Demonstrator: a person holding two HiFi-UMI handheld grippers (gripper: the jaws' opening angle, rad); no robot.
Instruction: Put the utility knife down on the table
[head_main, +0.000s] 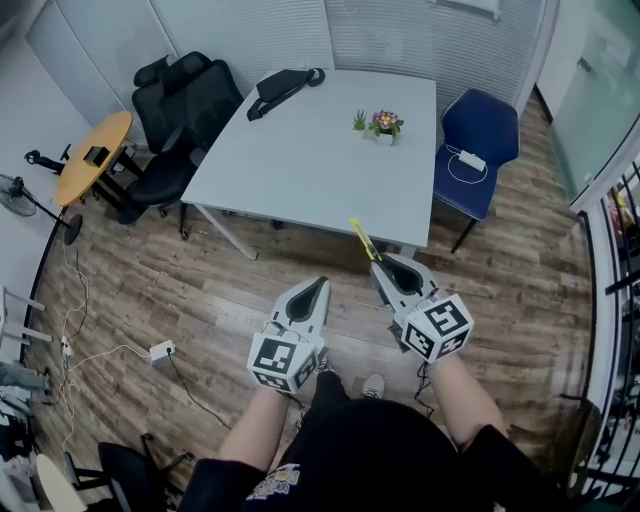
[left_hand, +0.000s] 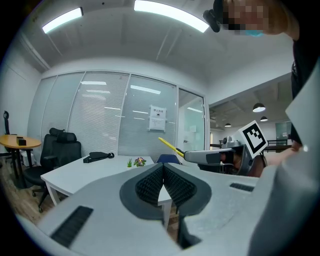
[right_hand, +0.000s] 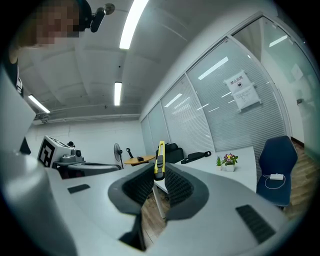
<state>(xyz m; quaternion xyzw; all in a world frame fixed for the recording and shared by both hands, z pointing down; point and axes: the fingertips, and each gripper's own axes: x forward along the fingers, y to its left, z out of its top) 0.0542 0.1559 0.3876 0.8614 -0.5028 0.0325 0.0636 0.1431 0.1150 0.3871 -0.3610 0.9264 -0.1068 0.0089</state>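
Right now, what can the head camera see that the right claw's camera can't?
Only the head view: the white power strip on the floor and the person's shoe. Only the right gripper view: the ceiling and its long lights. Both: the yellow utility knife pinched in the right claw, the white table, the flower pot and the blue chair.

Head view steeply down — gripper views level, sharing the white table (head_main: 300, 160).
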